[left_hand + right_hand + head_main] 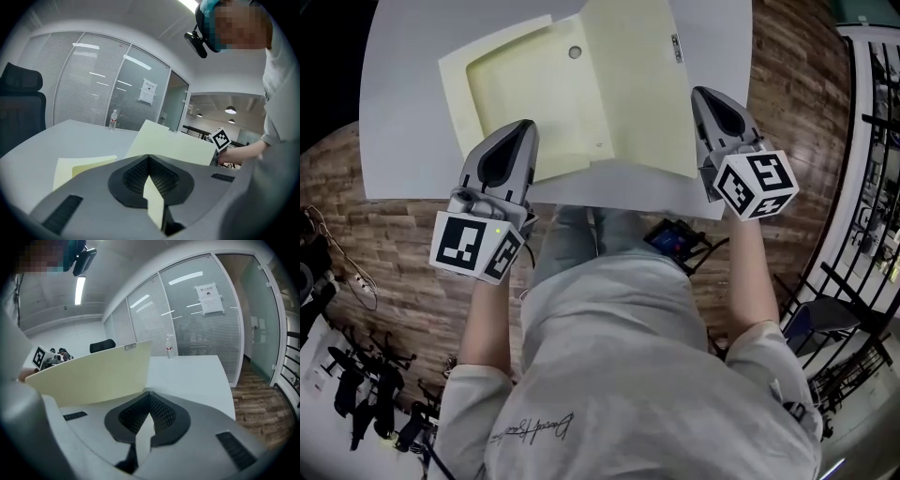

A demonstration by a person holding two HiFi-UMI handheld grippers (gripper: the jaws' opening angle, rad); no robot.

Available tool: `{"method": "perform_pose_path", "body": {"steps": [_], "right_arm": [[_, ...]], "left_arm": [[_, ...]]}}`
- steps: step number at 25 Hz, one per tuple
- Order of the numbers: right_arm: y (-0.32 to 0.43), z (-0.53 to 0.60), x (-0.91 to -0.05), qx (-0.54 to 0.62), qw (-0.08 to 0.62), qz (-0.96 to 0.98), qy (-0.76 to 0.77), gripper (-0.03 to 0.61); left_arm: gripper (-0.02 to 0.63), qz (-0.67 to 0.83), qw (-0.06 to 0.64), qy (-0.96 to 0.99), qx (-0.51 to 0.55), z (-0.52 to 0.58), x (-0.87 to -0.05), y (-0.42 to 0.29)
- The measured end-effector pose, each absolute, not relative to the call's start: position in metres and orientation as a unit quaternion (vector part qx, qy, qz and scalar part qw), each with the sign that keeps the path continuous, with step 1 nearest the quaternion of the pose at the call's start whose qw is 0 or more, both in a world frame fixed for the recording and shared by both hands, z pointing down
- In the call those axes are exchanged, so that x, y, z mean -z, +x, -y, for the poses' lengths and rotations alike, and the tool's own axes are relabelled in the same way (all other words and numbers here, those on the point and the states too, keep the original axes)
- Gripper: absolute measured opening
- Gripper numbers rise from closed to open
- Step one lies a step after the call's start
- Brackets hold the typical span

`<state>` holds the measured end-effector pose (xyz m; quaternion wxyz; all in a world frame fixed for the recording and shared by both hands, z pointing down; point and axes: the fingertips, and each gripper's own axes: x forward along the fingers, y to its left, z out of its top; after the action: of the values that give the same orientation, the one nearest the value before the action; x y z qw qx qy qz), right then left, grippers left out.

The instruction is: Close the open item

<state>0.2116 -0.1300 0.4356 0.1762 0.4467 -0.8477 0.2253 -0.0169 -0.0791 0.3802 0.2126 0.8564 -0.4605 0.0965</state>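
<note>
both tongs are pinched down on card. the left gripper (pixel 517 131) has its jaws pressed onto the near edge of the folder's flat half, low and left of centre in the head view. the right gripper (pixel 705 98) is clamped on the near edge of the raised cover, right of centre.

the table (pixel 412 103) fills the top of the frame, and the pale yellow folder (pixel 534 94) lies open on it at upper middle. its cover (pixel 637 84) stands tilted up, not yet folded over.

the likely trouble is that each grip holds only a thin strip of edge, so swinging the cover leftward could let the card slide out, or bend it. if the left hold slackens, the whole folder may skid on the table. the round stud (pixel 575 52) and the small clasp (pixel 677 47) might then miss each other.
</note>
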Motion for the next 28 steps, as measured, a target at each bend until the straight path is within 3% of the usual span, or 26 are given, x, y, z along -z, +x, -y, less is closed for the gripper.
{"method": "perform_pose_path", "body": {"steps": [28], "right_arm": [[0.139, 0.129, -0.404, -0.195, 0.171, 0.891, 0.373, 0.012]], "left_arm": [[0.008, 0.524, 0.220, 0.819, -0.079, 0.060, -0.376, -0.073]]}}
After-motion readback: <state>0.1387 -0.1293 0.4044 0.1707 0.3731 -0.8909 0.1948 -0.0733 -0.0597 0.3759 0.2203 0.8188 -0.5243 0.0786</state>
